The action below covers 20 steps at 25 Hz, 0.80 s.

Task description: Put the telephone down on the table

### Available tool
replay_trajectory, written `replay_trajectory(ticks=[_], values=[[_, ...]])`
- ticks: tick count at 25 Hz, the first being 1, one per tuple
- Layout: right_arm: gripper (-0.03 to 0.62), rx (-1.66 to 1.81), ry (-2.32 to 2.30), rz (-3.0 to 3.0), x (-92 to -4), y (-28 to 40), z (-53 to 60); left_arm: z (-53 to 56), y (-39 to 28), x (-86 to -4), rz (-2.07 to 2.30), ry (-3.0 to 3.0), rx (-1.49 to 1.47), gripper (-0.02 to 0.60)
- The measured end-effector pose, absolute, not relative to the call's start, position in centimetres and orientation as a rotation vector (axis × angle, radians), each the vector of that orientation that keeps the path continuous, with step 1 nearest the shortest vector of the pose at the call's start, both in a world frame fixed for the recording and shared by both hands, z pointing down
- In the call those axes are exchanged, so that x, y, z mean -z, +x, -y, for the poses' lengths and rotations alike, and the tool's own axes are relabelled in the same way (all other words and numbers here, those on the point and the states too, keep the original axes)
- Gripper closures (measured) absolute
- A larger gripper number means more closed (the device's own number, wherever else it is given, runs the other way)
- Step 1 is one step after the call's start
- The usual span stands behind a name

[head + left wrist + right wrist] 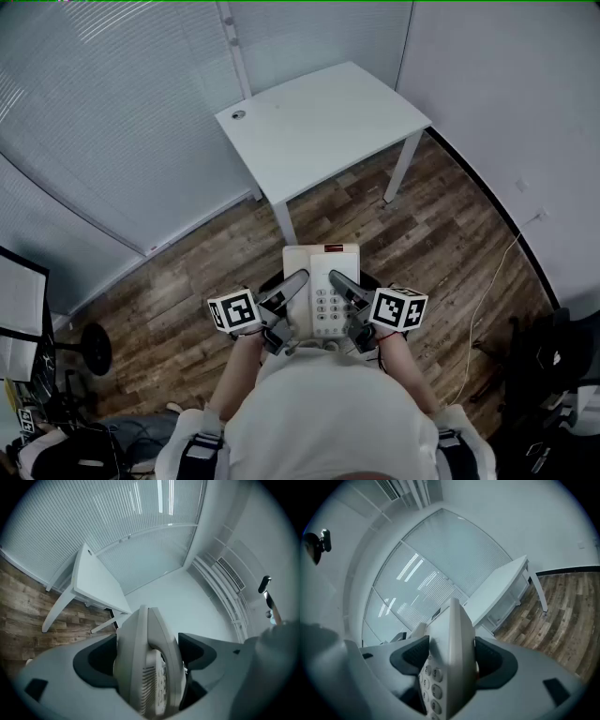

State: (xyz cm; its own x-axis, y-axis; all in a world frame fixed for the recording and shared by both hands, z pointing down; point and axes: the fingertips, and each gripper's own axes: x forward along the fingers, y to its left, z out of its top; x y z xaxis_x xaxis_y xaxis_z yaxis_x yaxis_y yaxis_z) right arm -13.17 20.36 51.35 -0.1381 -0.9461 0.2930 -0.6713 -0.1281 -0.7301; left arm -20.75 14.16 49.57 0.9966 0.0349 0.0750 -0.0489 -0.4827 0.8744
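telephone (323, 291): where is it seen?

it is held up in the air, close in front of the person's body, over the wooden floor (178, 309). its keypad is turned upward in the head view.

by what is it held?

it is clamped from both sides. the left gripper (284, 302) is set on its left edge and the right gripper (347, 295) on its right edge.

how are the jaws seen in the gripper views?

in the left gripper view the jaws are spread wide and the body of the telephone is filled in between the dark pads. in the right gripper view the same is shown, with the keypad edge caught between the pads. a wide grip on the telephone is kept by each tool.

and the table (319, 122)?

it is seen beyond the telephone, white, against the blinds (112, 112), well apart from it. nothing of the telephone is rested on it. the marker cubes (233, 310) are seen outside the jaws, one on each side.
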Motion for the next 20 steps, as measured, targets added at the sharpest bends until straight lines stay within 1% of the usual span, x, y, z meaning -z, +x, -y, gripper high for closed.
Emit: replay_trajectory(ticks=[20], values=[[0.281, 1.152, -1.791, -1.824, -51.53, -13.48, -20.44, -14.35, -21.23, -49.86, 0.044, 2.056, -0.101, 0.192]])
